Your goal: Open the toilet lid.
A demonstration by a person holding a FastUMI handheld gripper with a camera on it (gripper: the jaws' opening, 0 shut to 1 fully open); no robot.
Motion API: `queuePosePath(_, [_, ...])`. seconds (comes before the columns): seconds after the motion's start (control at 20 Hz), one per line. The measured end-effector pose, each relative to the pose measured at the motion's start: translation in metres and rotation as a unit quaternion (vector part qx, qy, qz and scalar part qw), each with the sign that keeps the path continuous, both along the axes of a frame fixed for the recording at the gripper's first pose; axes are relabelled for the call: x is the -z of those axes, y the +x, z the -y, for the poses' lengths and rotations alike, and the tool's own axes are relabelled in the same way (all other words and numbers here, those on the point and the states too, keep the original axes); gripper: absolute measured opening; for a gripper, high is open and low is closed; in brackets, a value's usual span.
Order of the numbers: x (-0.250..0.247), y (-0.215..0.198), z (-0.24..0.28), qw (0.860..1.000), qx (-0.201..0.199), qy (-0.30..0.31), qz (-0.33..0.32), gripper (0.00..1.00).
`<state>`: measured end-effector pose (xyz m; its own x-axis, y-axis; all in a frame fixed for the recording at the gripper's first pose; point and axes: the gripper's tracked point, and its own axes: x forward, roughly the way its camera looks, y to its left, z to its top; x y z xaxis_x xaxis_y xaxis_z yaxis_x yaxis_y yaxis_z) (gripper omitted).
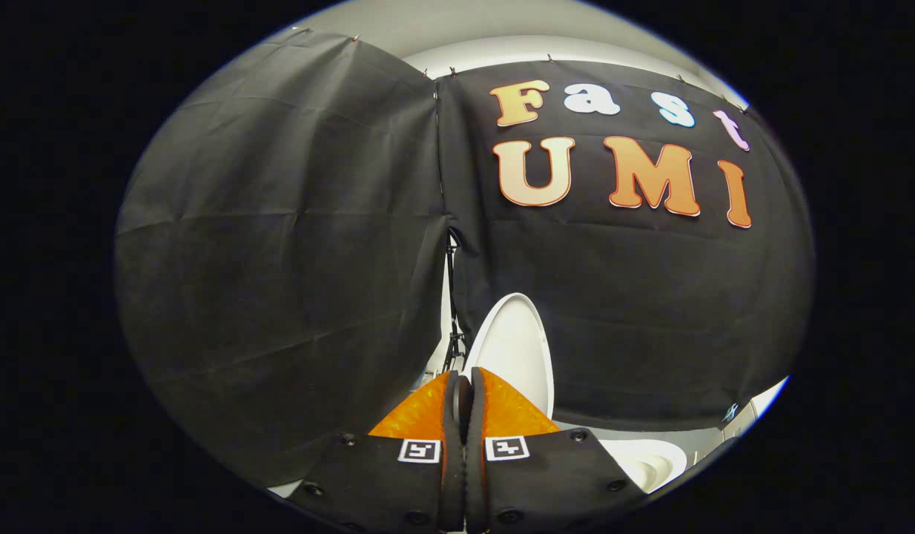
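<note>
From my end I can make out little of the floor (282, 489), just a pale sliver below the hem of the black cloth wall (279, 259), and I cannot tell whether anything lies on that strip. The white toilet bowl (650, 463) sits low, to the right of the fingers. Its toilet lid (513, 348) stands upright just beyond the fingertips, and a thin dark stand (451, 345) shows in the gap between the cloth panels beside it. My gripper (463, 380) has both fingers pressed together with nothing between them.
</note>
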<state>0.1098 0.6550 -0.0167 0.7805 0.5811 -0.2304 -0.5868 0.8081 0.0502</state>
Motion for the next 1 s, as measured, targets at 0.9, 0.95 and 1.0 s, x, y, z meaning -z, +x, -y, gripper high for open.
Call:
queuePosePath(0.9, [-0.047,0.022,0.068,0.998,-0.003,0.058,-0.009,0.97])
queuePosePath(0.95, [-0.050,0.024,0.075,0.998,0.000,0.062,-0.008,0.97])
queuePosePath(1.0, [-0.056,0.030,0.088,0.998,0.008,0.065,-0.001,0.97])
